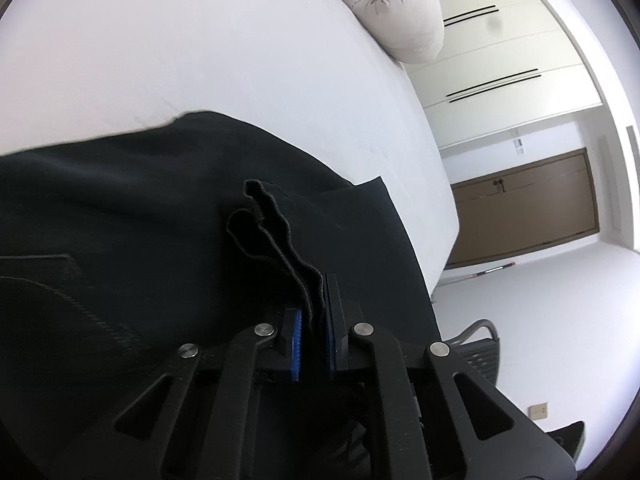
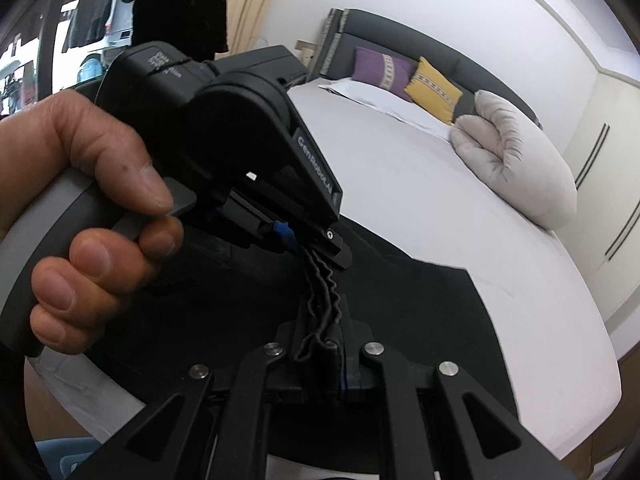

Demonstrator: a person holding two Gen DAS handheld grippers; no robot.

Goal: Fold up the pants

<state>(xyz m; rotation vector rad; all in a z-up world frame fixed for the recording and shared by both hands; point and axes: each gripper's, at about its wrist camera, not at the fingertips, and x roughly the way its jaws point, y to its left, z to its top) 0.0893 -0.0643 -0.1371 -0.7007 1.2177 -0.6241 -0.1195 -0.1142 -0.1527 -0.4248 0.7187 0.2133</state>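
Black pants (image 1: 120, 240) lie spread on a white bed (image 1: 200, 48). My left gripper (image 1: 314, 320) is shut on a bunched edge of the pants (image 1: 268, 220), pinched between its blue pads (image 1: 295, 334). In the right wrist view, my right gripper (image 2: 326, 344) is shut on the same gathered edge (image 2: 320, 304). The left gripper (image 2: 316, 240) appears there just ahead, held in a hand (image 2: 80, 200), gripping the same edge a short way along. The pants (image 2: 420, 320) lie on the mattress beneath both.
A rolled beige duvet (image 1: 392, 8) lies on the bed, also in the right wrist view (image 2: 516, 156). Purple (image 2: 380, 68) and yellow (image 2: 434, 88) cushions lean on the dark headboard. White wardrobes (image 1: 500, 52), a brown door (image 1: 528, 208) and a chair (image 1: 480, 344) stand beyond the bed edge.
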